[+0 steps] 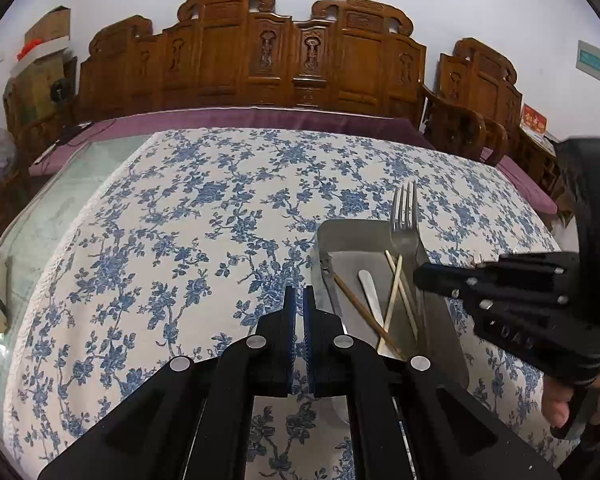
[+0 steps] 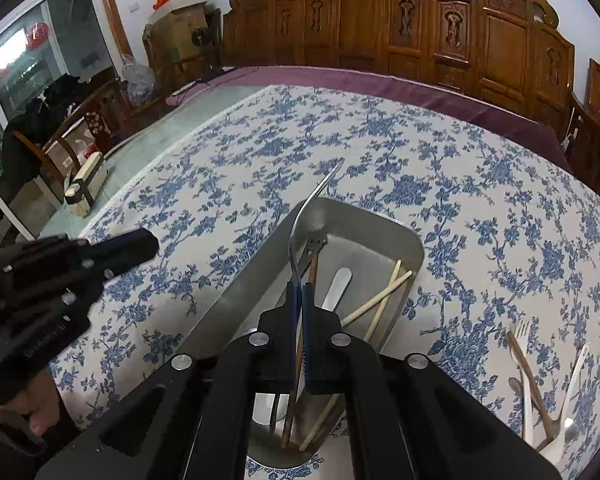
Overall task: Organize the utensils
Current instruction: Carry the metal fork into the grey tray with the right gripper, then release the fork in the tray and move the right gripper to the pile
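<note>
A steel tray (image 2: pixel 380 220) lies on the blue-flowered tablecloth (image 2: pixel 480 184). In it are pale chopsticks (image 2: pixel 380 296), a brown chopstick (image 2: pixel 313 268) and a white handle (image 2: pixel 338 284). My right gripper (image 2: pixel 299 288) is shut on a metal fork (image 2: pixel 308 208), held over the tray with its tines pointing away. From the left wrist view the same fork (image 1: pixel 405 216) rises above the tray (image 1: pixel 328 232), with the right gripper (image 1: pixel 418 276) at its handle. My left gripper (image 1: pixel 299 292) is shut with nothing in it, just left of the tray.
Loose utensils lie right of the tray: a brown fork (image 2: pixel 528 368) and a white plastic fork (image 2: pixel 572 388). A wooden block (image 2: pixel 86 188) stands on the bare glass at the table's left. A carved wooden bench (image 1: pixel 260 60) runs behind the far edge.
</note>
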### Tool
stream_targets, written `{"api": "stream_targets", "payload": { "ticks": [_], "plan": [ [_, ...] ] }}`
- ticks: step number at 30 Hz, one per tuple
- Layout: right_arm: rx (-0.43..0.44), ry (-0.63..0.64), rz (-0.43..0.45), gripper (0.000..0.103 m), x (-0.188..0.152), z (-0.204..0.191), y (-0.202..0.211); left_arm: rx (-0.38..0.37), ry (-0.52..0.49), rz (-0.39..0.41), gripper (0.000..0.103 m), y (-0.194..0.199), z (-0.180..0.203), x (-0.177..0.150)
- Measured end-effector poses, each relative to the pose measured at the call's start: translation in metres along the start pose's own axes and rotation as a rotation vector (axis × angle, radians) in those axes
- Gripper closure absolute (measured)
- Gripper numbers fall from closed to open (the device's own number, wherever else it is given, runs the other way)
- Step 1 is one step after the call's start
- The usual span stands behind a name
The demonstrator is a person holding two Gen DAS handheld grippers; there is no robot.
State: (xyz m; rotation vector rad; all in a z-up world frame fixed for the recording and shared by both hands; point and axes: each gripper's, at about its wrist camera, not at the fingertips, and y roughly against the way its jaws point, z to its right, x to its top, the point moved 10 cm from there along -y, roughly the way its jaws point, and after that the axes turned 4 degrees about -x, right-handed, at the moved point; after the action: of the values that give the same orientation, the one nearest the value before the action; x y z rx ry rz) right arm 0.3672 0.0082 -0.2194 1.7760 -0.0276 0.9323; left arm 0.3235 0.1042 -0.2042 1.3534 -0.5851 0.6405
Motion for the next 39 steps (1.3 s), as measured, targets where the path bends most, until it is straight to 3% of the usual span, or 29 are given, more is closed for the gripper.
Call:
{"api": "stream_targets", "payload": {
  "ticks": [13,25,33,39],
  "plan": [
    [-0.044,-0.026,-0.078,0.1,-0.019,0.019,-0.03,-0.005,-0.007,-0.008,0.1,-0.002,0.001,-0.003],
    [-0.056,-0.031,-0.084,0.099,-0.023,0.023,-0.024,-0.021,-0.026,-0.01,0.1,-0.002,0.01,-0.004],
    [-0.07,-0.034,-0.022,0.099,-0.024,0.033,0.011,-0.036,-0.043,-0.003,0.1,0.003,0.018,-0.003],
    [-0.106,-0.091,0.026,0.099,-0.051,0.059,0.061,-0.058,-0.07,0.002,0.1,0.007,0.035,-0.003]
  ]
}}
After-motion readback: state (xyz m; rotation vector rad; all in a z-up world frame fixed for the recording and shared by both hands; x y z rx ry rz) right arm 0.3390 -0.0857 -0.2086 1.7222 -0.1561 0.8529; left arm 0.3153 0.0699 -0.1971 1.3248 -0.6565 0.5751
